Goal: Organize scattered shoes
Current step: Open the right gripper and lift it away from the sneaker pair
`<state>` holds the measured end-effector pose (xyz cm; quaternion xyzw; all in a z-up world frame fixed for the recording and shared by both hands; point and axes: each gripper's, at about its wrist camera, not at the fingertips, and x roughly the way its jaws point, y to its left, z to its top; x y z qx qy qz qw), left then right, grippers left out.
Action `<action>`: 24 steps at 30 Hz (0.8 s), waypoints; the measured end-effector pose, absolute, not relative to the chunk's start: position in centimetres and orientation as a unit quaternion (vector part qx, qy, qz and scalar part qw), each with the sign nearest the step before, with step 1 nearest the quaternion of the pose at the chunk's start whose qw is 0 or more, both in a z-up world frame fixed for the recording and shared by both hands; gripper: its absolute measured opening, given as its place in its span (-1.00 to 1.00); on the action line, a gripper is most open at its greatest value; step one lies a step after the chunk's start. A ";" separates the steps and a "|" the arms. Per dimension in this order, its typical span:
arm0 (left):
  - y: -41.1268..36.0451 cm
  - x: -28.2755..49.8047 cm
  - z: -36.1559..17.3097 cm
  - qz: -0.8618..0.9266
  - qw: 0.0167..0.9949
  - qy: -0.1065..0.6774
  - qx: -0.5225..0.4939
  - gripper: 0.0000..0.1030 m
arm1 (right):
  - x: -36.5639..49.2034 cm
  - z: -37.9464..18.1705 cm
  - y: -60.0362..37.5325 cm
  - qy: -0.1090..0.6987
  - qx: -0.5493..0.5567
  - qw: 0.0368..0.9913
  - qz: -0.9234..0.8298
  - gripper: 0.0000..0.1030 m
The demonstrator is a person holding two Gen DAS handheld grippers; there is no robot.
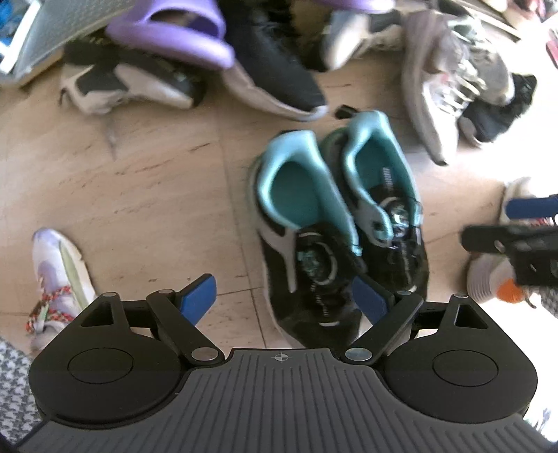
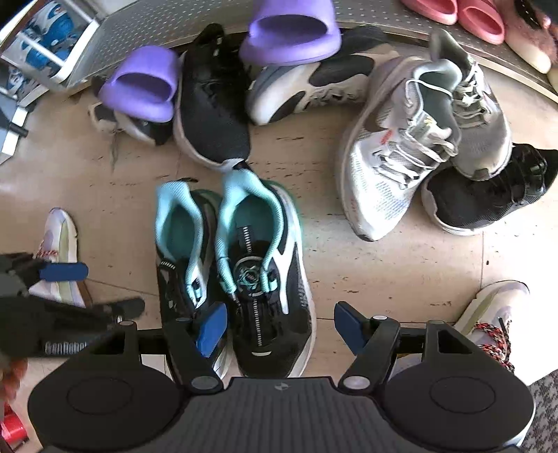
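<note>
Pink slides show only from the right wrist.

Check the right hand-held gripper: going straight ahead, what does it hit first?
Likely the right-hand black-and-teal dial-lace sneaker, sitting between the open right hand-held gripper fingers; depth is uncertain.

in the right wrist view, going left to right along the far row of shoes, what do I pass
Smaller purple slide → black sneaker → larger purple slide → grey laced running shoes → black mesh sneaker. The white and black sneaker under the larger slide overlaps it, so I left it out.
</note>
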<state>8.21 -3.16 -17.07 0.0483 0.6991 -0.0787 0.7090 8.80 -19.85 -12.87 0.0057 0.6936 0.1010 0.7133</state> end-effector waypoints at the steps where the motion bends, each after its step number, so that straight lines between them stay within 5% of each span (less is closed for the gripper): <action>1: -3.2 7.8 -17.2 -0.078 0.709 0.699 0.050 0.79 | 9.0 -12.8 -19.8 0.695 0.008 0.712 0.097 0.38; 11: 2.1 7.6 -17.4 -0.012 0.711 0.703 -0.018 0.79 | 9.4 -12.3 -17.0 0.694 0.007 0.711 0.115 0.47; 24: 7.1 14.6 -11.9 0.017 0.835 0.549 -0.042 0.64 | 11.3 -9.4 -14.6 0.670 0.038 0.729 0.135 0.55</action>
